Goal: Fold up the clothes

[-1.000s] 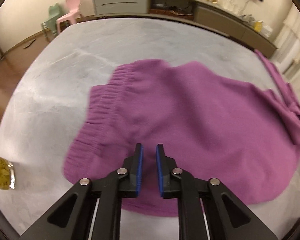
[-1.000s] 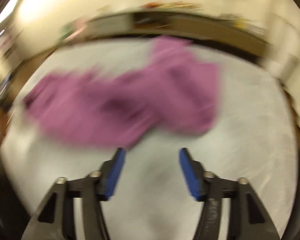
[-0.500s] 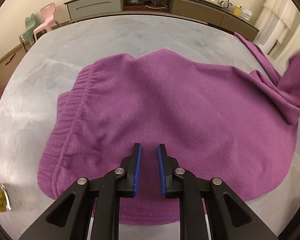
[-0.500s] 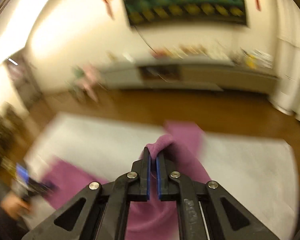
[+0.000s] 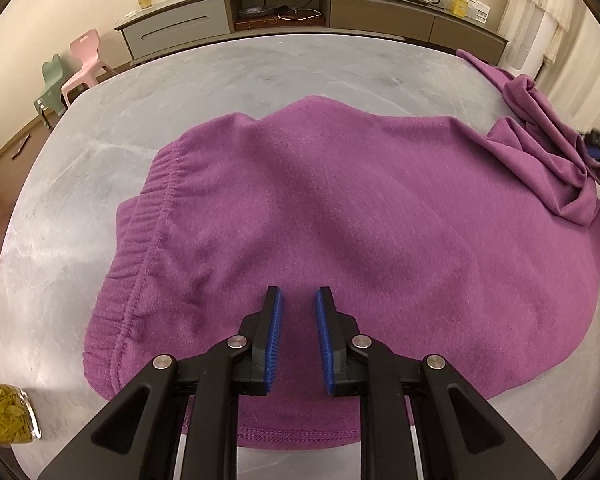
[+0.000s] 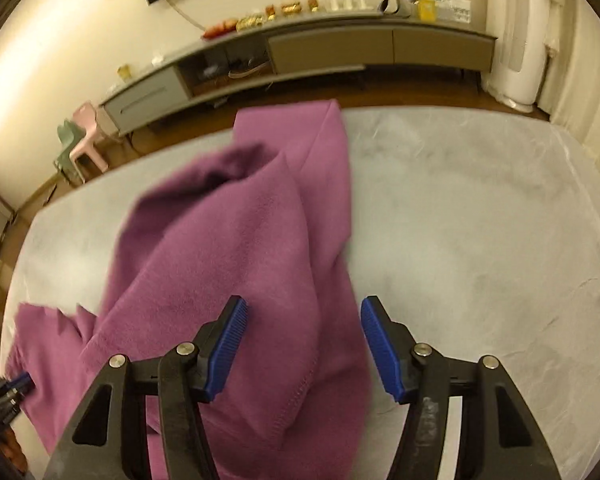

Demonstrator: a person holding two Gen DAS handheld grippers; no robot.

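Left wrist view: left gripper [image 5: 298,300], jaws slightly parted and empty, hovers over purple fleece trousers [image 5: 340,208] spread on the grey table [image 5: 260,68]; right gripper [image 6: 302,316] gapes above a bunched leg. Soft, floppy, light; pinch hems or the elastic waistband [image 5: 148,248]

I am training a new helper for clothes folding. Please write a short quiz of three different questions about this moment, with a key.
1. True or false: the right gripper is clamped on the purple fleece pants.
2. Which part of the pants lies toward the pink child chair? A. elastic waistband B. bunched leg
3. Fill in: the left gripper hovers with its jaws ____, nothing between them.

Key: 1. false, its jaws are wide apart above the cloth. 2. A. 3. slightly open.
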